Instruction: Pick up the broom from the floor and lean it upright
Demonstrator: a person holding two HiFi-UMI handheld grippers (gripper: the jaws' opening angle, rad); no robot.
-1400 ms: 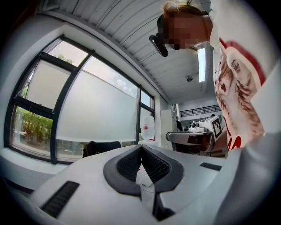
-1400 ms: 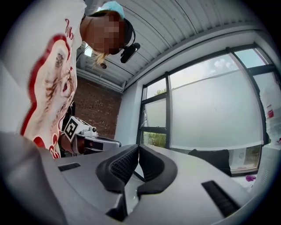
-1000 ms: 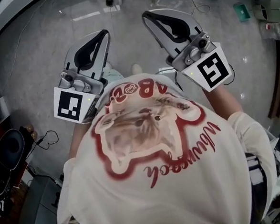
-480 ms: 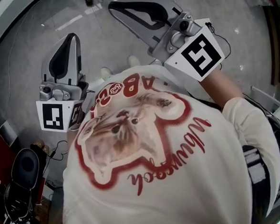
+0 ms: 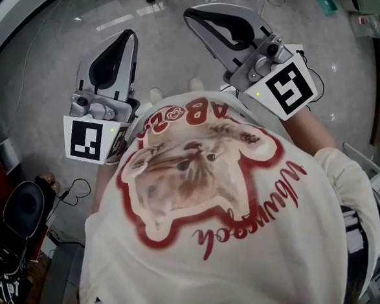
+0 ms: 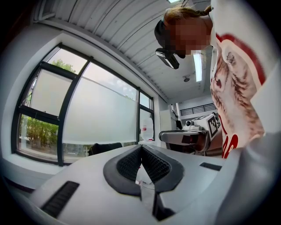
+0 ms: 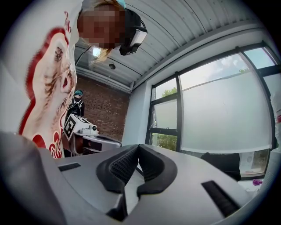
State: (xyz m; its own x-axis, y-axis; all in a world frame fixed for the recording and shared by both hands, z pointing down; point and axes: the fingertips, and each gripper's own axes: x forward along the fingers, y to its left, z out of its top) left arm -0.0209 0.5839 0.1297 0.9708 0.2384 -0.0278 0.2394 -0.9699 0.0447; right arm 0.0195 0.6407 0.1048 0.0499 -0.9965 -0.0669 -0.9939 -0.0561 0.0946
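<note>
No broom shows in any view. Both grippers are held level in front of the person's white printed shirt (image 5: pixel 200 199), above the grey floor (image 5: pixel 48 67). My left gripper (image 5: pixel 128 34) is shut, its ribbed pads meeting at the tips with nothing between them (image 6: pixel 141 147). My right gripper (image 5: pixel 191 15) is also shut and empty (image 7: pixel 138 146). Each gripper view looks out at large windows and catches the other gripper off to the side: the right gripper (image 6: pixel 189 135) and the left gripper (image 7: pixel 90 136).
The person's shoes (image 5: pixel 155 93) stand on the floor just below the grippers. A black bag (image 5: pixel 19 212) and cables (image 5: pixel 69 189) lie at the lower left. A green item (image 5: pixel 327 5) sits at the top right. Another person (image 7: pixel 77 105) stands by a brick wall.
The head view swung to one side and back, so both grippers shifted in the picture. They stay side by side, level, shut and empty.
</note>
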